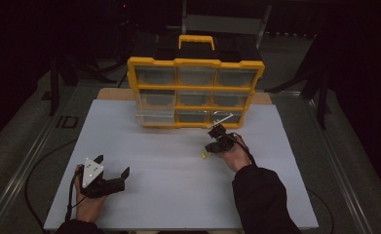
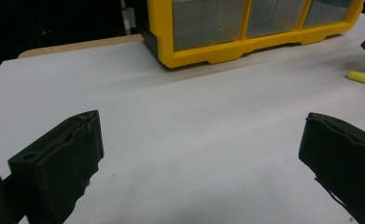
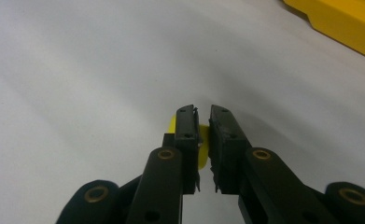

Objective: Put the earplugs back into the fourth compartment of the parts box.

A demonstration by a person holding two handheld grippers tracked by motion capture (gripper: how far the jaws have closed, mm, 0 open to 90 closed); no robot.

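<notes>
- The left gripper [image 1: 114, 165] rests on the white table [image 1: 168, 161], well to the left of the yellow drawer organizer [image 1: 196, 92] and nearer the person. Its jaws are spread wide with only bare tabletop between them, so this hand looks idle.
- A loose small yellow piece [image 2: 359, 76] lies on the table in front of the organizer's right half, apart from it, as the left gripper view shows. It reads as one more item still to be dealt with.
- The right gripper [image 3: 203, 122] is just in front of the organizer's lower right corner, its jaws nearly pressed together and pinching a small yellow plug [image 3: 201, 149] in the narrow gap.
- Judged from this, the pick-up is made; carrying the plug to a drawer and letting go are left.
- The bottom-right drawer [image 1: 223, 117] appears pulled out a little, likely the target, though this is hard to tell.
- Nothing stands between the right gripper and the organizer; the drawer's low front edge is the only hindrance.
</notes>
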